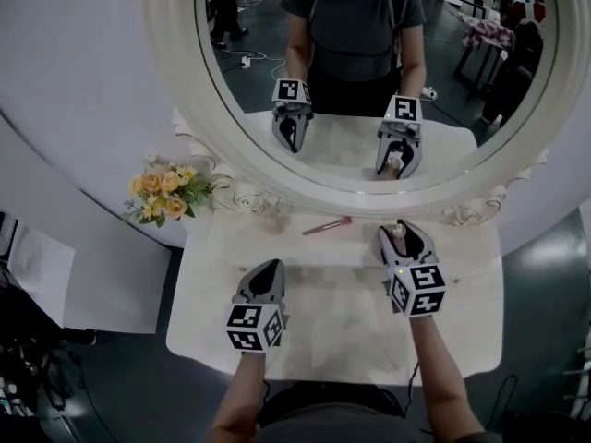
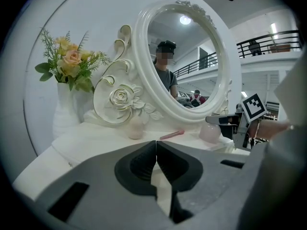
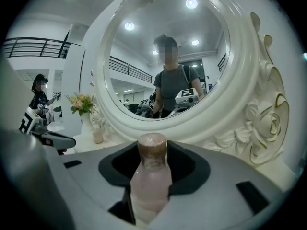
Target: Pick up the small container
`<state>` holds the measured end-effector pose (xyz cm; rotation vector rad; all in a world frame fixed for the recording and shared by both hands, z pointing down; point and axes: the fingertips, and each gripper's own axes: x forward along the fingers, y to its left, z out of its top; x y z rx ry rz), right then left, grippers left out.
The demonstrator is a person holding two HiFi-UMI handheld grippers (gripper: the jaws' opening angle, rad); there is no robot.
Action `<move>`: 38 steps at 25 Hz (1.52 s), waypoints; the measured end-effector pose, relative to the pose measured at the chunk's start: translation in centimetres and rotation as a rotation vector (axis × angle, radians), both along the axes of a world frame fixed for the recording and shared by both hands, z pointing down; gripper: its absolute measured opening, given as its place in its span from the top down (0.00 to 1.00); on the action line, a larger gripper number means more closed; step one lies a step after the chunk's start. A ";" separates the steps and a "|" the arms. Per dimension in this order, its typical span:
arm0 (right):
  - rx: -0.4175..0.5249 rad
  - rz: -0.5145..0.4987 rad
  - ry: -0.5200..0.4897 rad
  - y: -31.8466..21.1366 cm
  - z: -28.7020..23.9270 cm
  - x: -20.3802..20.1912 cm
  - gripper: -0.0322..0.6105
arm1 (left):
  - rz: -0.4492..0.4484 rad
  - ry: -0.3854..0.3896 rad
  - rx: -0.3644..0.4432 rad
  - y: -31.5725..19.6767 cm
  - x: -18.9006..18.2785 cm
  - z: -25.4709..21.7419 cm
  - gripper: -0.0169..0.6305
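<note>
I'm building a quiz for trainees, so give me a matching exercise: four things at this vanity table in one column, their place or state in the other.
1. Small pale pink container with a tan cap
2. Slim pink stick
3. Yellow and peach flower bouquet
4. Left gripper

A. Lying flat on the white table before the mirror
B. Jaws together, empty
C. Between the right gripper's jaws
D. Standing left of the mirror

Pairs: 1-C, 2-A, 3-D, 4-B

Left tool (image 1: 270,266) and right tool (image 1: 399,232): grey moulded shells, dark pad recesses, each bearing a cube (image 1: 254,328) of black-and-white square markers; operator wears a dark grey short-sleeved T-shirt (image 1: 319,421).
</note>
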<state>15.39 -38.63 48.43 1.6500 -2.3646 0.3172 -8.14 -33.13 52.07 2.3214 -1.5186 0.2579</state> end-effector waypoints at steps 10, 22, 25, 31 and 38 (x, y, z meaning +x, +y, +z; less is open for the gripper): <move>0.037 -0.007 0.015 0.1 -0.3 0.0 0.73 | -0.007 0.000 -0.007 0.2 -0.1 0.2 0.96; 0.066 -0.004 -0.003 1.2 -0.9 -0.5 0.73 | -0.006 -0.004 -0.006 0.4 -0.3 0.1 0.96; 0.083 -0.002 -0.005 1.6 -1.6 -0.7 0.73 | -0.002 -0.004 -0.003 0.5 -0.2 0.0 0.96; 0.102 0.000 -0.029 3.0 -2.9 -1.0 0.74 | 0.005 0.000 0.008 0.8 -0.1 -0.4 0.96; 0.125 0.006 -0.052 5.0 -4.4 -1.3 0.74 | 0.019 0.002 0.026 1.3 -0.1 -1.1 0.96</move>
